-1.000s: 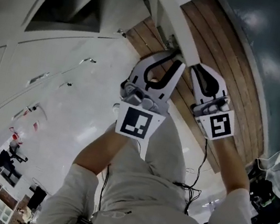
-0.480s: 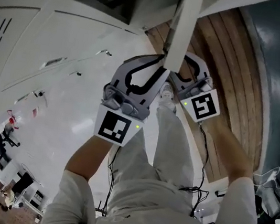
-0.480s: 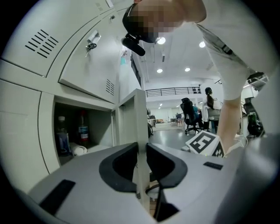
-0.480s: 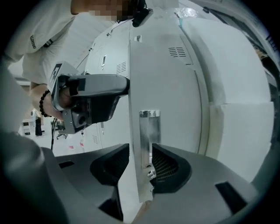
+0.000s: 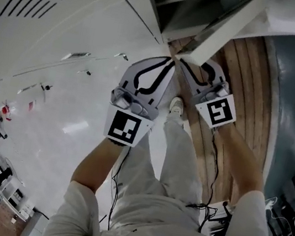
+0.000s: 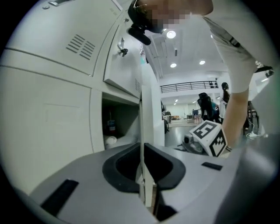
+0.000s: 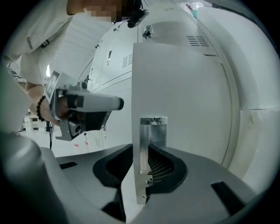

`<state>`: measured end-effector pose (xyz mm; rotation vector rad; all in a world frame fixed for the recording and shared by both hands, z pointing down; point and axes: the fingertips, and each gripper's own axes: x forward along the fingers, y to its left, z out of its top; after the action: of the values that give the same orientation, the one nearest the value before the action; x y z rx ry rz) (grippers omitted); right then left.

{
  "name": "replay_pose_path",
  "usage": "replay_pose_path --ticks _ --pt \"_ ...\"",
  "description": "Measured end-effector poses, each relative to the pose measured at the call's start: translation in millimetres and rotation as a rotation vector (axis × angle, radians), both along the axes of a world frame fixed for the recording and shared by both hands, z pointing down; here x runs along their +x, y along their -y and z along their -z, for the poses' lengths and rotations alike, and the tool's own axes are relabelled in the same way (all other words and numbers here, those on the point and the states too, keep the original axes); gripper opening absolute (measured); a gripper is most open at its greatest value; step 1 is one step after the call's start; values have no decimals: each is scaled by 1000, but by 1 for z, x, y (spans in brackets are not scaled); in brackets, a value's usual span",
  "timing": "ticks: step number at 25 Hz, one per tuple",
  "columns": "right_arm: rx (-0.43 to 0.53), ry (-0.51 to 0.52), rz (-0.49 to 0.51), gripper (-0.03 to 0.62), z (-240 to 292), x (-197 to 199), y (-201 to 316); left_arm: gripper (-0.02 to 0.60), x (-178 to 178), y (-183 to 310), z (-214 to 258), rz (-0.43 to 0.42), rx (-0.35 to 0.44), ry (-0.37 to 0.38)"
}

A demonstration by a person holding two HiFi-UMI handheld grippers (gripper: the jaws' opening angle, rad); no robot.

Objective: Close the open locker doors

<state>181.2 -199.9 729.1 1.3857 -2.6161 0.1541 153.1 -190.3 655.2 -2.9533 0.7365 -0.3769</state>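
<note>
Pinching the thin edge of the open locker door (image 6: 148, 113) with the left hand-held gripper (image 6: 142, 175), having just closed its dark rubbery jaws further onto it. Pinching the same door with the right hand-held gripper (image 7: 141, 175) too, also just closed in further, right at a shiny metal latch plate (image 7: 153, 131). Holding both low on the door, side by side and very near each other. Stands upright, with its long side running up and down and its thin edge pointing out at the grippers, swung away from the lockers. Looks flat, smooth and pale grey, like painted metal. Shows black and white square patterns on the marker cube (image 5: 218, 111). Opens onto a dark locker box (image 6: 120, 116) just left of the door edge, with a small bottle (image 6: 112, 127) and a round white thing (image 6: 110, 141) inside. Has thin slanted air slits (image 6: 81, 43) on a shut door higher up. Down below, brown wooden planks (image 5: 252, 93) beside a shiny white floor (image 5: 67, 129).
</note>
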Motion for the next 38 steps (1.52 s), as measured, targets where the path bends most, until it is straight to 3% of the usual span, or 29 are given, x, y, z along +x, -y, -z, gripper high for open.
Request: replay_pose_path --ticks 4,9,21,26,34,38 --pt "-7 32 34 112 -1 -12 18 15 -23 11 -43 113 -72 17" --pt "-10 40 92 104 -1 -22 37 6 -23 27 -87 204 -139 5" --pt "33 40 140 61 0 -29 75 5 6 76 -133 286 -68 45" --pt "35 47 130 52 0 -30 89 5 2 93 -138 360 -87 42" --pt "41 9 122 48 -5 -29 98 3 5 107 -138 398 -105 45" --pt "44 11 37 51 -4 -23 97 3 6 109 -141 418 -117 45"
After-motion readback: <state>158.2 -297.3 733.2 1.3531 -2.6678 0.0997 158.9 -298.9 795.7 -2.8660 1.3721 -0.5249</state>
